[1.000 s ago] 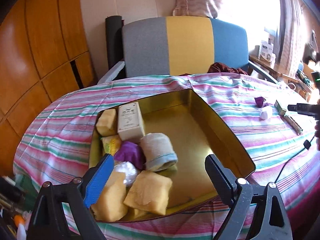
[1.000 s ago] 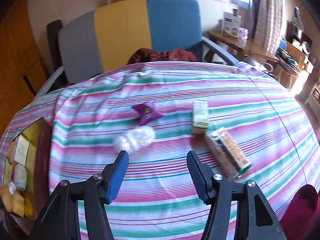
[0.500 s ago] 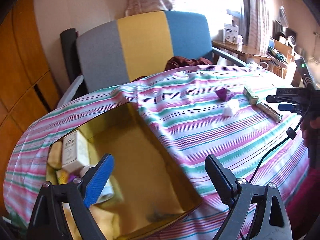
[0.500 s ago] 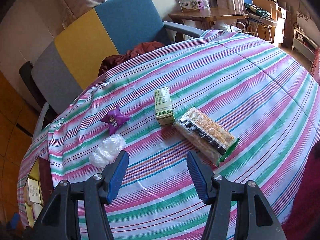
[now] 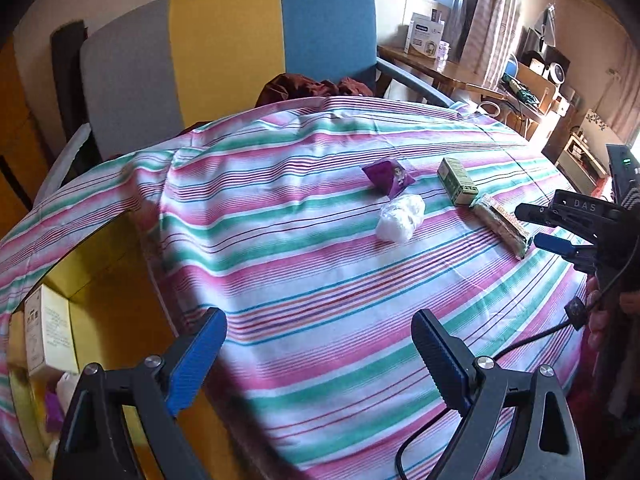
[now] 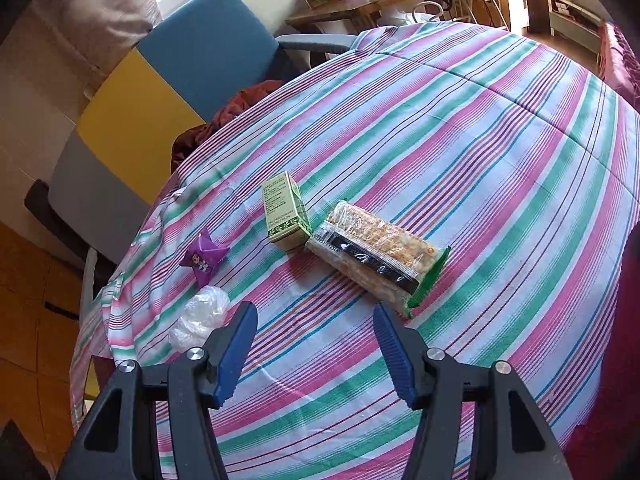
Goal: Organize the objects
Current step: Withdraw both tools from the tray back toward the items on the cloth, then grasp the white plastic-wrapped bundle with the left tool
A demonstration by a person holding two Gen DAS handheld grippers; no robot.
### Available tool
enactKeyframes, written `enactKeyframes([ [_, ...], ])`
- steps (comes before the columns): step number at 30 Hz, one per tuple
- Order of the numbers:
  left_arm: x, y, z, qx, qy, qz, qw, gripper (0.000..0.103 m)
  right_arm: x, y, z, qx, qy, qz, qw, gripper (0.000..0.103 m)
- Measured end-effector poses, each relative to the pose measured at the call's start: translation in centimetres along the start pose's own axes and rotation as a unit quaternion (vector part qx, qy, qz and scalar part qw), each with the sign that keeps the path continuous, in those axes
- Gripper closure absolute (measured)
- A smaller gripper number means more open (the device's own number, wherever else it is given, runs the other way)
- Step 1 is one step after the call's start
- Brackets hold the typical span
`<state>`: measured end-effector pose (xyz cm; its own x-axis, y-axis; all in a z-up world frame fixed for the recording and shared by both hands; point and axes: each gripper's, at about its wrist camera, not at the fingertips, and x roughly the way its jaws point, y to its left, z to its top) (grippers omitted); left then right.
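both grippers hang low over the surface (image 6: 500, 152) with fingers spread wide and nothing between them, the left gripper (image 5: 320, 352) near the gold tin (image 5: 104, 264), the right gripper (image 6: 316, 340) leaning in from the other side. a striped cloth covers the surface, with a grey, yellow and blue chair (image 5: 224, 40) behind. the cracker packet (image 6: 376, 258) lies just past the right fingers (image 6: 390, 344), touching the green box (image 6: 286, 212); the purple sachet (image 6: 204, 258) and white wad (image 6: 200, 316) sit to their left.

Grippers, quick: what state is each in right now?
Left gripper: open, holding nothing.
Right gripper: open, holding nothing.
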<state>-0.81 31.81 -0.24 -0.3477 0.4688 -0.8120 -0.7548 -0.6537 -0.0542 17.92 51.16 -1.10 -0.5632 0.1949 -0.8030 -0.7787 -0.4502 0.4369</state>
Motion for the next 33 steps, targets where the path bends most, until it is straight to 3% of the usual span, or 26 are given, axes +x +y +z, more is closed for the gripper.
enactKeyframes([
  [6,2.8,-3.2,3.2,0.06,-0.029,-0.017,0.9976,0.009,-0.1,-0.3,0.1,0.011,0.004,0.017,1.0,0.042],
  [10,5.6,-5.7,5.4,0.079,-0.003,-0.035,0.9962,0.008,0.3,-0.4,0.1,0.017,0.018,0.03,0.999,0.042],
  [14,9.2,-6.5,7.1,0.058,0.027,-0.048,0.9968,0.007,0.5,-0.5,0.1,0.024,0.022,0.038,0.999,0.042],
  [19,12.7,-7.5,8.3,0.064,0.037,-0.026,0.9969,0.007,0.8,-0.9,0.3,0.032,0.028,0.044,0.998,0.042],
  [21,13.9,-7.9,8.3,0.072,0.048,-0.034,0.9957,0.008,0.9,-0.9,0.3,0.034,0.029,0.046,0.998,0.042],
  [23,14.8,-8.0,8.0,0.072,0.058,-0.015,0.9956,0.024,0.9,-1.0,0.3,0.033,0.029,0.046,0.998,0.042],
  [24,15.2,-7.9,7.7,0.07,0.064,-0.006,0.9955,0.038,0.9,-1.0,0.4,0.032,0.029,0.046,0.998,0.042],
  [27,14.4,-7.3,6.9,0.059,0.04,0.005,0.9974,0.066,1.0,-1.0,0.3,0.03,0.029,0.043,0.998,0.042],
  [33,11.4,-5.7,3.2,0.025,0.022,0.028,0.9991,0.067,0.8,-0.8,0.3,0.022,0.024,0.037,0.999,0.042],
])
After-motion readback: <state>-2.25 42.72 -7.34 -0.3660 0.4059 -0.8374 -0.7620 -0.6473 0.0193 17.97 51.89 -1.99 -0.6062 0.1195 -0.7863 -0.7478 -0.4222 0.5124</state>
